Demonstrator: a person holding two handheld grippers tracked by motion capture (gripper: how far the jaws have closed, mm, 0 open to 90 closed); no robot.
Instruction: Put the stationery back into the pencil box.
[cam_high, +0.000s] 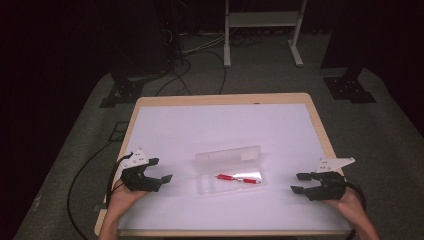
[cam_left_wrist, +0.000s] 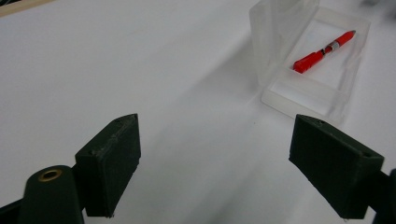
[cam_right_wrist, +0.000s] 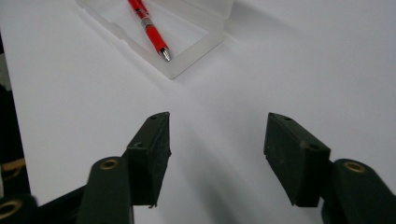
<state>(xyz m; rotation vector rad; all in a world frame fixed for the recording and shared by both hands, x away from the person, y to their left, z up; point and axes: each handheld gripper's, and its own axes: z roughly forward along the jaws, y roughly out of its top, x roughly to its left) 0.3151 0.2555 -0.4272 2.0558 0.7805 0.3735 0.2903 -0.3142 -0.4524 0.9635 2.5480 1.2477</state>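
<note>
Fingers (cam_left_wrist: 109, 165) of the left gripper (cam_high: 159, 170) and of the right gripper (cam_high: 299, 183) are standing spread apart and grasping nothing, hovering low over the table (cam_high: 165, 135) on either side of the clear case (cam_high: 231, 170). With the red pen (cam_high: 239, 178) lying inside the open case, the lid looks left to close. Both forearms are reaching in from the near edge, grippers angled inward toward the case.

Bare white table (cam_high: 200, 125) is left on all sides of the clear case (cam_high: 231, 171). From 12 o'clock, access to the red pen (cam_high: 238, 178) is blocked by the raised lid; 3, 6 and 9 o'clock are unobstructed.
</note>
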